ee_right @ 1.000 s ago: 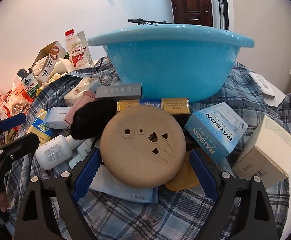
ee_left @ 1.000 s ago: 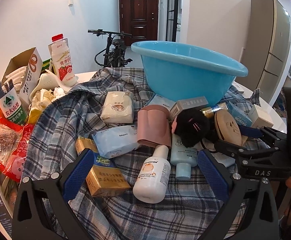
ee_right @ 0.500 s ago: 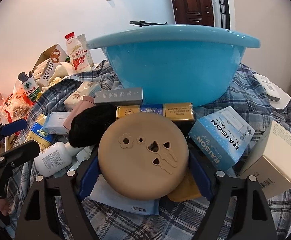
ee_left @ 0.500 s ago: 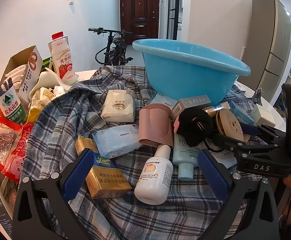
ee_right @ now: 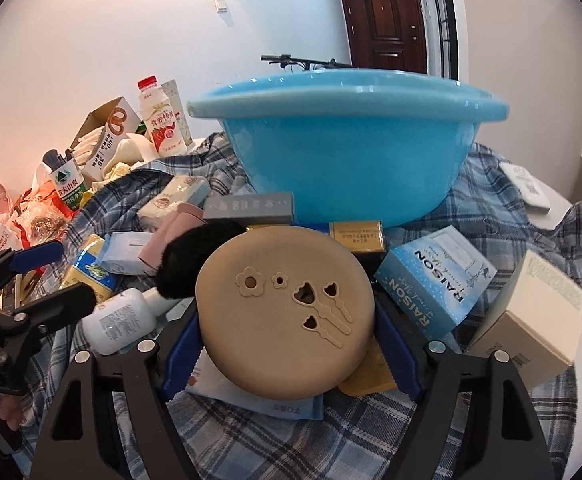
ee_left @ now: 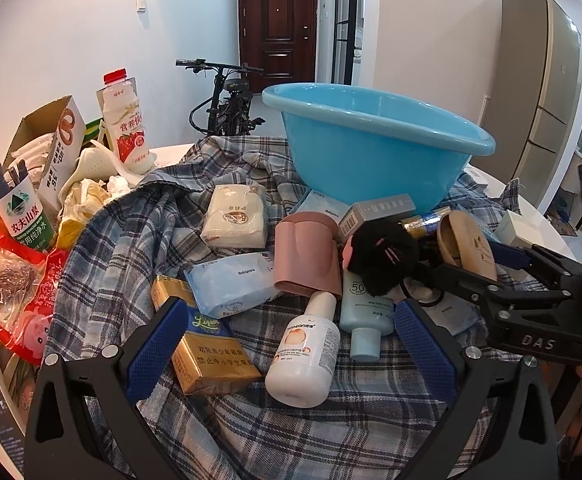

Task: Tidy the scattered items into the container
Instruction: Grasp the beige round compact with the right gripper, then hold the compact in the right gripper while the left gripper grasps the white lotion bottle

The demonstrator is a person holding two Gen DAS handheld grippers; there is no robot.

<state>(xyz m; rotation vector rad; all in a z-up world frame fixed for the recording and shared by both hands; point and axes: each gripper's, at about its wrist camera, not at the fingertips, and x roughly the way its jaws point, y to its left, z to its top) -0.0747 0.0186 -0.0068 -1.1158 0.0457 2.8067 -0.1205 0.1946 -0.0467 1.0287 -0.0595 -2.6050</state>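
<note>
The right hand-held gripper (ee_right: 287,344) is closing its jaws on the round tan disc (ee_right: 285,308), whose flat face tilts up just in front of the blue basin (ee_right: 347,152), while the left hand-held gripper (ee_left: 291,344) hangs released farther from the basin.

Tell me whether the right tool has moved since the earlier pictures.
Yes. In the left wrist view the right tool has crept leftward toward the black fluffy ball, its fingers closing around the tan round disc.
</note>
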